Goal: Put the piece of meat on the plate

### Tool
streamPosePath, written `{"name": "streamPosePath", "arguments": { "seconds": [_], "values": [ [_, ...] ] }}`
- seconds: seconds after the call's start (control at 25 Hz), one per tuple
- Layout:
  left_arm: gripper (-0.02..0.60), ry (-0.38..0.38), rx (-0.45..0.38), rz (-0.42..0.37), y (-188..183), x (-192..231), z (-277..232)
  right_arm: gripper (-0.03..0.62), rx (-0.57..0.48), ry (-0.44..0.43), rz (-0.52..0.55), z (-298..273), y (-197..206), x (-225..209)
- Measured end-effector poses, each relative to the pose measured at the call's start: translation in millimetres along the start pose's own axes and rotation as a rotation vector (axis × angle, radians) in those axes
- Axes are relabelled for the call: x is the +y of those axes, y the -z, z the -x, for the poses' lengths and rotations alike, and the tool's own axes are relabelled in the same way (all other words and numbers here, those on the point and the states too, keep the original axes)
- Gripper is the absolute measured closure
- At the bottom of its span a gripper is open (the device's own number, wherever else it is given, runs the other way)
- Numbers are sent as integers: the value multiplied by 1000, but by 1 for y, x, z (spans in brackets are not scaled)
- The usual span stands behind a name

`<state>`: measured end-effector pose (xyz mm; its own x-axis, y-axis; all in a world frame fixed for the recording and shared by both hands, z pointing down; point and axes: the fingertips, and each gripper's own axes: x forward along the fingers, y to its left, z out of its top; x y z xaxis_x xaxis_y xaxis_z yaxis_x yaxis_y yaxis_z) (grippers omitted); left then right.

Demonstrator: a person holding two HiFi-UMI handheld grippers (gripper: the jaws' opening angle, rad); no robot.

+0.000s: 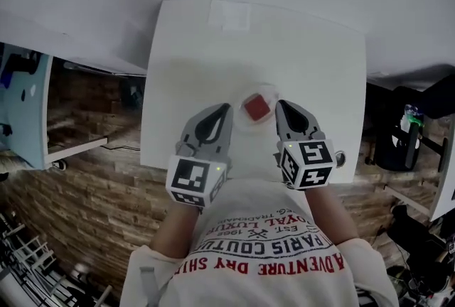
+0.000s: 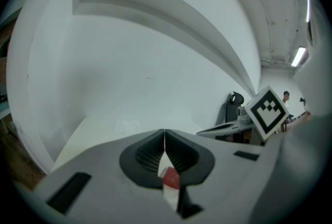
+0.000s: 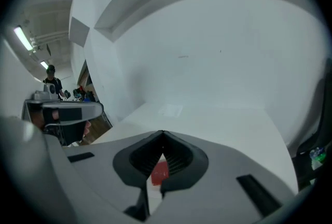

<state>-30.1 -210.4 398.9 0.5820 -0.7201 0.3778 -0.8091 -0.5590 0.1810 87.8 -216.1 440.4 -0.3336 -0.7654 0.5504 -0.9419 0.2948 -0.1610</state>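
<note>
A red piece of meat (image 1: 257, 108) lies on a small white plate (image 1: 249, 126) near the front of the white table (image 1: 192, 71). My left gripper (image 1: 228, 108) hovers just left of the plate, and my right gripper (image 1: 279, 104) just right of it. Both point forward with their jaws together and nothing held. In the left gripper view the jaws (image 2: 164, 133) meet at the tip, and the meat (image 2: 170, 178) shows below through the slot behind them. The right gripper view is alike: shut jaws (image 3: 163, 135), and the meat (image 3: 160, 171) seen through the slot.
A pale flat patch (image 1: 229, 14) lies at the table's far end. A white wall rises behind the table. Beyond the table's left edge there is wood floor and a low shelf (image 1: 71, 146). Dark clutter (image 1: 405, 135) stands at the right. The person's torso is close to the front edge.
</note>
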Motion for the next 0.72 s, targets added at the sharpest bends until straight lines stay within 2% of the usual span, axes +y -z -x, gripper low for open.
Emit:
{"name": "streamPosePath", "arguments": {
  "seconds": [0.24,0.44,0.56,0.72],
  "values": [
    [573,0,-129,-84,-60,-8,8,582,-227,7,38,44,-68,4],
    [573,31,-254,-154,-103,-28,16,582,-402,40,166,79,-104,13],
    [573,58,-282,-188,-116,-39,16,582,-450,51,208,91,-113,16],
    [572,80,-316,-221,-124,-52,19,582,-456,56,195,98,-112,13]
  ]
}}
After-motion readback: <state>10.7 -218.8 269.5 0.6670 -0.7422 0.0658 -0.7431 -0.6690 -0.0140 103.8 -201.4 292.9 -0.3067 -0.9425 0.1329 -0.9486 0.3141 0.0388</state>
